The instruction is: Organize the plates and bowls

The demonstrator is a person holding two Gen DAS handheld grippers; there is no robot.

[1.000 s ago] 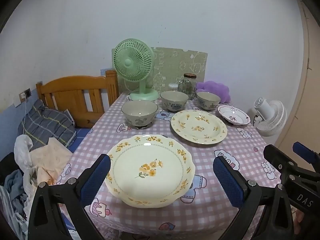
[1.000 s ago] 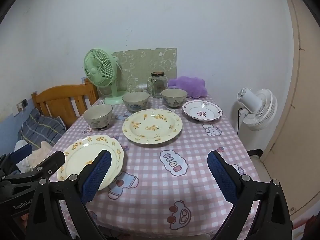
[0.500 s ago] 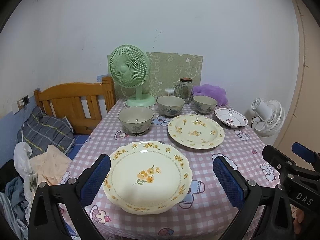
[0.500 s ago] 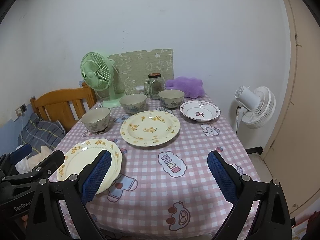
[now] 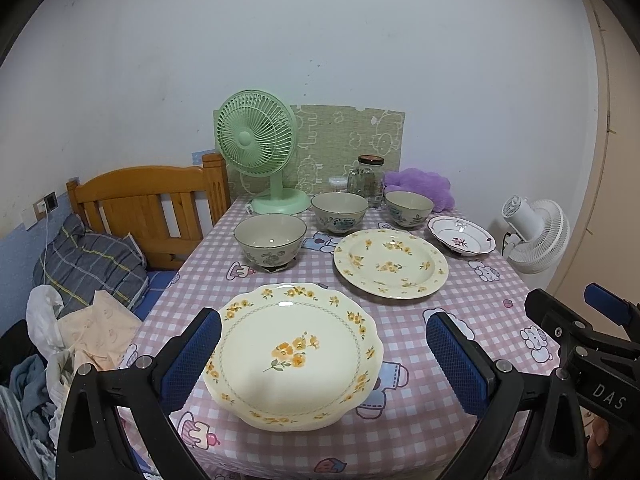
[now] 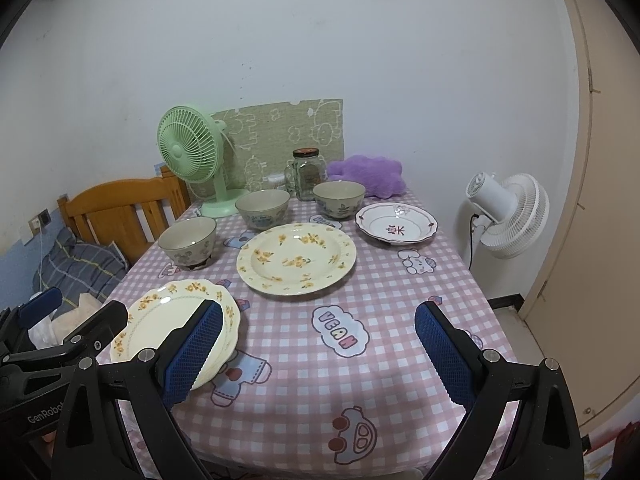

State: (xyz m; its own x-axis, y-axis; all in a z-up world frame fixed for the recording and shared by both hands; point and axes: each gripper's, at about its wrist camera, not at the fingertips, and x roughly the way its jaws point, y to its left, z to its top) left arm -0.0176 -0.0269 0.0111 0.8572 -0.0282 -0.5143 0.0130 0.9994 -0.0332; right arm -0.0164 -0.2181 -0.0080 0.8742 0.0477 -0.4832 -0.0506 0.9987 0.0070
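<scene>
Two empty claws hover over the near edge of a counter set with plates and bowls.

The left claw [image 5: 323, 354] is spread wide and grips nothing; its blue pads frame a scalloped plate [image 5: 292, 354] at the counter's near left edge, probably lined up as the first pickup. The right claw [image 6: 316, 354], likewise spread and empty, hangs over bare checked cloth to the right of that plate. Beyond sit a round flowered plate [image 6: 296, 258] mid-counter, a small white dish [image 6: 396, 224] to its right, and three bowls spread in a loose arc: one [image 6: 188, 240] on the left, one [image 6: 262, 208] behind, one [image 6: 339, 198] further right. Nothing is stacked yet. A green fan [image 6: 188, 152] and a jar [image 6: 306, 174] stand at the back. Compared with a second earlier, both cameras sit slightly further back and higher; the dishes have not moved.
</scene>
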